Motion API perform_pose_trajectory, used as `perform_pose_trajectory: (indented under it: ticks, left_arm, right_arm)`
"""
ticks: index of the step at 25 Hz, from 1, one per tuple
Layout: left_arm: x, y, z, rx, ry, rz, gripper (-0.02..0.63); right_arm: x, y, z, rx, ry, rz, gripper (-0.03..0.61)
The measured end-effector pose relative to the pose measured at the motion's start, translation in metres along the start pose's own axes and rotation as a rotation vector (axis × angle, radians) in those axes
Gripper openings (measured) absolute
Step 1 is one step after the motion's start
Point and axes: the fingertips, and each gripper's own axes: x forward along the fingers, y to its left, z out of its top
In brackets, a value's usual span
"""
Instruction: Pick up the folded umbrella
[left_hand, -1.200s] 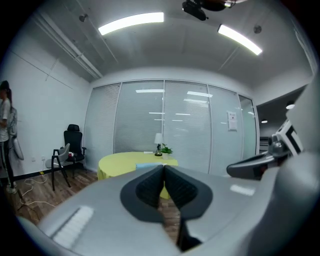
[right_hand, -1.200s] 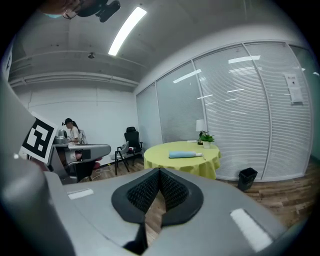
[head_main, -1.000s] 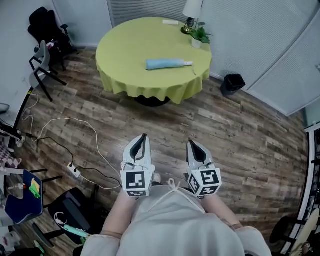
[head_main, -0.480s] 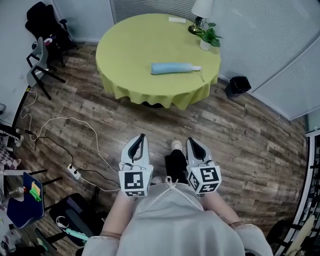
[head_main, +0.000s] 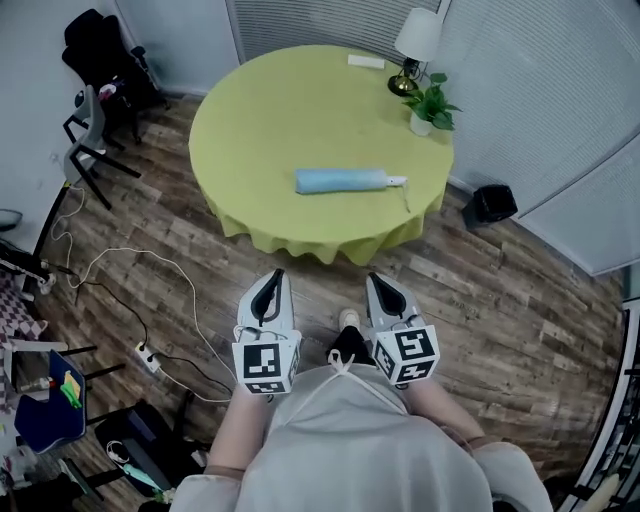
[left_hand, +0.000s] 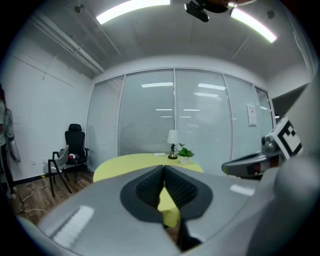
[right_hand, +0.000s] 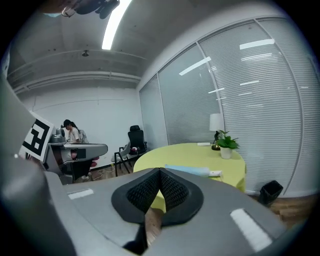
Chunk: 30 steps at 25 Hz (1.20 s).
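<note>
1. Head view shows the table (head_main: 260, 120) nearer than a second ago, so the person is walking up to it. The folded umbrella (head_main: 342, 181) lies on its near half, untouched.
2. The left gripper (head_main: 276, 275) and right gripper (head_main: 373, 280) are held side by side ahead of the body, jaws closed tip to tip on nothing. Neither is within reach yet, and I judge one must open before any grasp.
3. In the left gripper view the jaws cover the umbrella, and its handle end is too small to read.
</note>
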Motion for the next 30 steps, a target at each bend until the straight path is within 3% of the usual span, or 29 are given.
perform_pose_trajectory:
  ticks: [8, 18, 26, 30]
  left_arm:
    - [0.121, -0.029, 0.02, 0.009, 0.037, 0.02, 0.006]
    - [0.214, -0.038, 0.01, -0.019, 0.123, -0.031, 0.006]
    - [0.294, -0.028, -0.018, 0.008, 0.26, -0.237, 0.009]
    - [0.334, -0.027, -0.04, 0.058, 0.358, -0.358, 0.082]
  right_arm:
    - [0.075, -0.09, 0.048, -0.066, -0.005, 0.085, 0.0]
    - [0.129, -0.153, 0.041, -0.019, 0.063, 0.066, 0.0]
    - [0.182, -0.184, 0.039, 0.034, 0.123, -0.061, 0.0]
    - [0.209, -0.198, 0.036, 0.078, 0.163, -0.116, 0.0]
